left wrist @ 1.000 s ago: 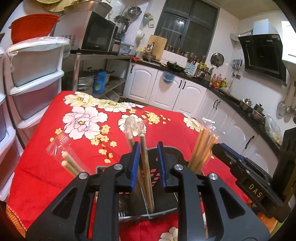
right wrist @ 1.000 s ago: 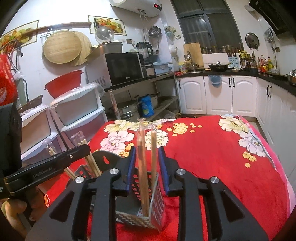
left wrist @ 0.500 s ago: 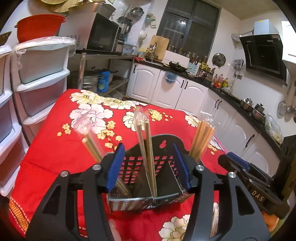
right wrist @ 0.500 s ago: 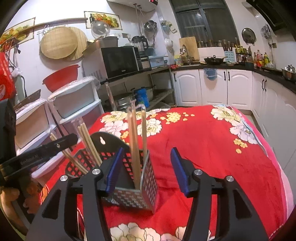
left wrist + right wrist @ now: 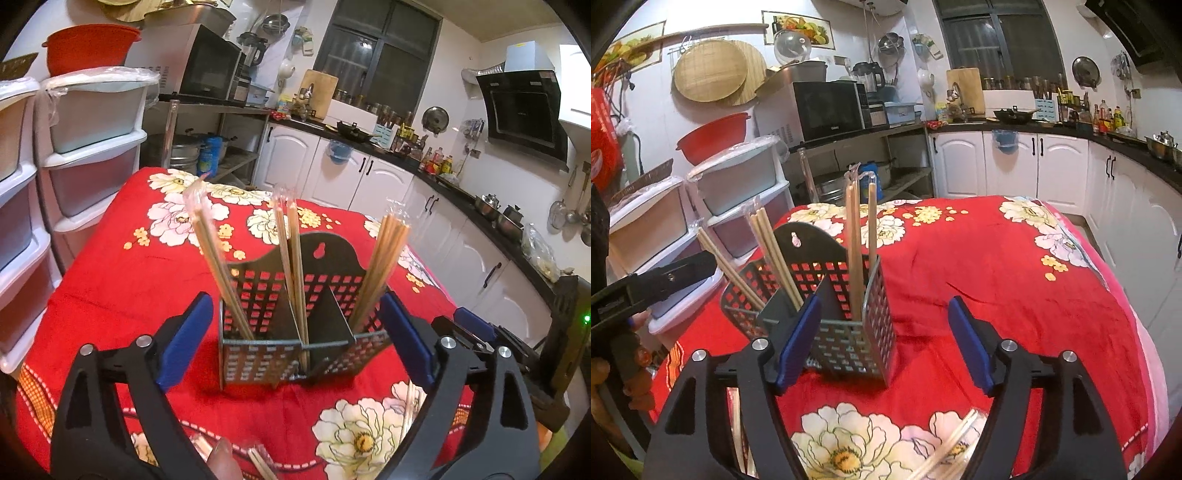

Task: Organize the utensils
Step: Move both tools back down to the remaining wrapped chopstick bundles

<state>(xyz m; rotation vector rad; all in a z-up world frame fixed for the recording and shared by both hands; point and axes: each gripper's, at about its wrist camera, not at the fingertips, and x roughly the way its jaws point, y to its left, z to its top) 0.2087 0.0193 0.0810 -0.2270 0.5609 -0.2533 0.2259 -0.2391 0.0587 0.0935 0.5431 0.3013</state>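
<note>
A black perforated utensil holder (image 5: 295,343) (image 5: 846,295) with three compartments stands on the red floral tablecloth (image 5: 122,280). Wrapped wooden chopsticks stand in each: a left bundle (image 5: 218,258), a middle pair (image 5: 293,266) and a right bundle (image 5: 380,266); they also show in the right wrist view (image 5: 858,243). My left gripper (image 5: 295,343) is open and empty, jaws wide either side of the holder's front. My right gripper (image 5: 882,339) is open and empty at the holder's right end. Loose wrapped chopsticks lie near the table's front edge (image 5: 945,450) (image 5: 260,463).
White plastic drawers (image 5: 92,155) stand left of the table. White kitchen cabinets (image 5: 351,177) and a dark counter run along the back and right. The other gripper's black body shows at the right of the left wrist view (image 5: 517,347).
Both grippers opened and let go of the chopstick pairs, which now stand in the holder. Both have pulled back and up from the holder.
</note>
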